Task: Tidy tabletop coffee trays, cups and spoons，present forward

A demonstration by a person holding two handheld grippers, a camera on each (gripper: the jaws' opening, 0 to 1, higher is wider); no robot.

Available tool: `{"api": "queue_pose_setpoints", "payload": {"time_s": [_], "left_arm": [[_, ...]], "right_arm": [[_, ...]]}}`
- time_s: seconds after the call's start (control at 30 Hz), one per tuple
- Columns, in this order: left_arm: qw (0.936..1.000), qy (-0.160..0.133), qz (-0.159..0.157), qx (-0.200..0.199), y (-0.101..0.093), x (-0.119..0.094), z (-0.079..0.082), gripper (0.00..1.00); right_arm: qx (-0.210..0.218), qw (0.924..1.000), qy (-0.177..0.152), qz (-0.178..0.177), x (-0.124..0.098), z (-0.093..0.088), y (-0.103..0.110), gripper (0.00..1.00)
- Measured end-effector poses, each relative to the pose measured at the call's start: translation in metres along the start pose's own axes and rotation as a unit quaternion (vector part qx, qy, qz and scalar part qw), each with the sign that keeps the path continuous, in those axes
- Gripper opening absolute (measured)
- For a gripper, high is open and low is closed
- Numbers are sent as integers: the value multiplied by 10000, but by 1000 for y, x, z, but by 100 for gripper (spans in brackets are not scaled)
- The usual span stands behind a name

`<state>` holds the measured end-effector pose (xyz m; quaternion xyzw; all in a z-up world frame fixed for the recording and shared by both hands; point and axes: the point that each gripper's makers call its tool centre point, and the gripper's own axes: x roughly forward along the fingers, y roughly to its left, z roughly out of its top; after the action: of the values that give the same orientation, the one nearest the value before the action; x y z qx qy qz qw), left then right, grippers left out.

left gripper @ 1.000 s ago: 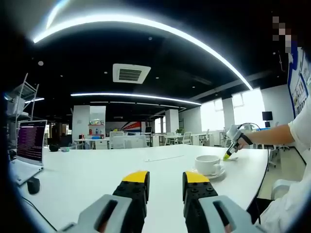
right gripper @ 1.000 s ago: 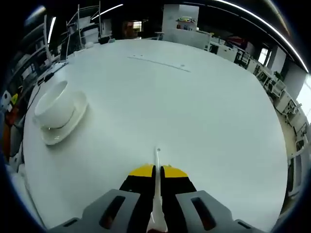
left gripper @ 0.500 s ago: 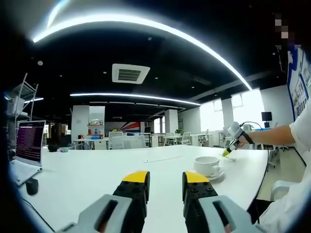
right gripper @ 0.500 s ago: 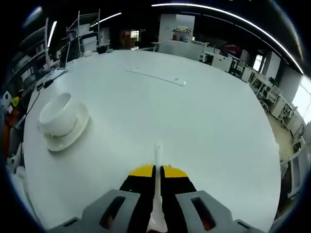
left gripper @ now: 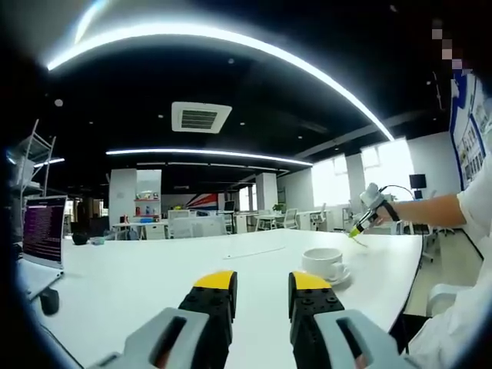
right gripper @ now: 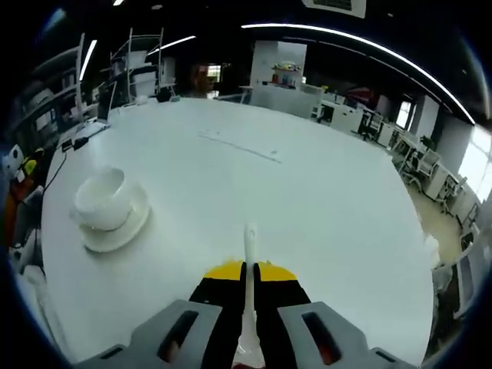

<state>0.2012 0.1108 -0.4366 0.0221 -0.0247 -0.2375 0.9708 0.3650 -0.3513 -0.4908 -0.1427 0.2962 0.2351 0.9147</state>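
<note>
Up has gone the right gripper (right gripper: 246, 270) since a second ago: the table looks farther below it now, and in the left gripper view it hangs higher over the far edge than before. Its jaws are pressed tight on a thin white spoon (right gripper: 249, 244), which pokes out past the yellow tips, up in the air.

Close by, the left gripper (left gripper: 261, 286) waits low over the white table (left gripper: 146, 277) with a gap between its jaws and nothing in them.

A bit farther off, the white cup (right gripper: 102, 200) sits on its saucer (right gripper: 117, 229) near the table's edge, to the left of the spoon in the right gripper view.

Far back are a laptop (left gripper: 42, 231) and office desks.

The step looks like carrying the spoon to the cup. Next, I think, the spoon must swing over and come down softly on the saucer beside the cup, without knocking it.
</note>
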Motion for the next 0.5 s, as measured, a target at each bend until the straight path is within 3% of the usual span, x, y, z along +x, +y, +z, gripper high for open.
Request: {"api": "queue_pose_setpoints", "payload": {"time_s": [0.13, 0.5], "left_arm": [[10000, -7, -19, 17, -1, 1, 2, 28], [10000, 24, -45, 74, -3, 4, 3, 28]], "right_arm": [[-49, 9998, -179, -2, -4, 16, -4, 5], [-411, 9963, -733, 174, -19, 68, 21, 5]]}}
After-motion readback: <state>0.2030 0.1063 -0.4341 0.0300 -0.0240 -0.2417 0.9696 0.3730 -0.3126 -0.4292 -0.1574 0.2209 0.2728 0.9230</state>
